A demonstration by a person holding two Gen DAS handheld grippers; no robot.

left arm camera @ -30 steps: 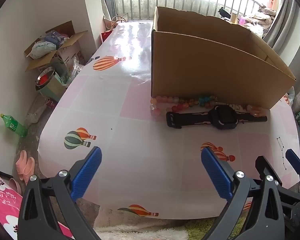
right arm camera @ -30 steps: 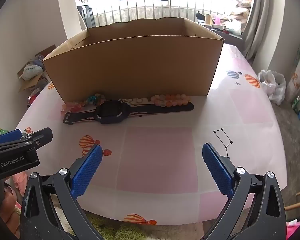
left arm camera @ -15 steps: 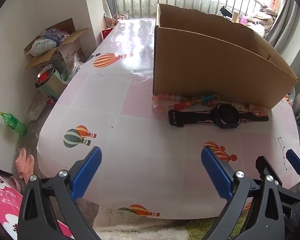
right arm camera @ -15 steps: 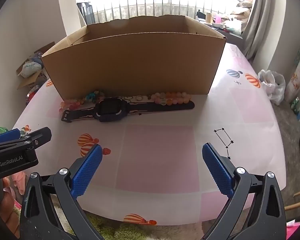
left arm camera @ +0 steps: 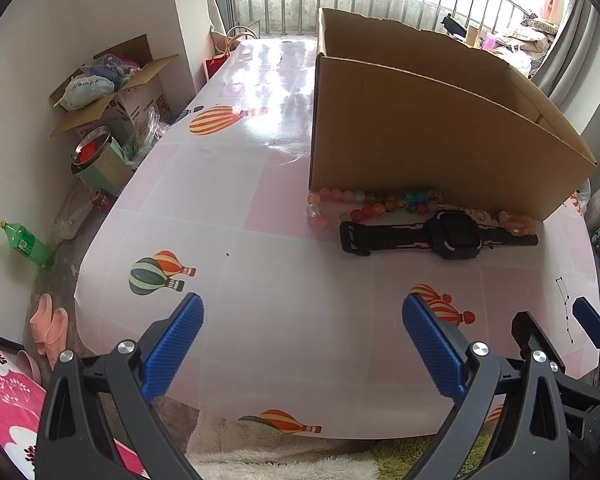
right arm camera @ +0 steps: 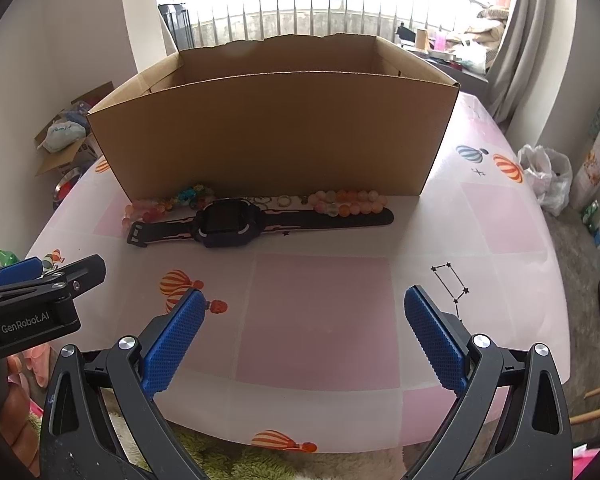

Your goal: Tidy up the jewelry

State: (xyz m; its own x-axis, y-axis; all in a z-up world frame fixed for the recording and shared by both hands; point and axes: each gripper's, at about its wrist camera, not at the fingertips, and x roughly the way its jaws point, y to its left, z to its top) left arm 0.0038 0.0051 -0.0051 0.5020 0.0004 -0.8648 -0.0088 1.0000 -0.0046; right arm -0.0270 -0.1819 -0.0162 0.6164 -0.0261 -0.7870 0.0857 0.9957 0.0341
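Fingers (right arm camera: pixel 436 336) of both grippers stand wide apart and empty over the near counter (right arm camera: pixel 320 320), while the black wristwatch (right arm camera: pixel 228 224) lies ahead against the brown cardboard box (right arm camera: pixel 276 136), long axis crosswise, seemingly nearer the right gripper (right arm camera: pixel 300 336).

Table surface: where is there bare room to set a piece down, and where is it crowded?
Free: the pink-checked tablecloth between the dark smartwatch and the open right claw, plus the stretch left of the brown cardboard box. Crowded: the strip along the box front, packed with bead bracelets.
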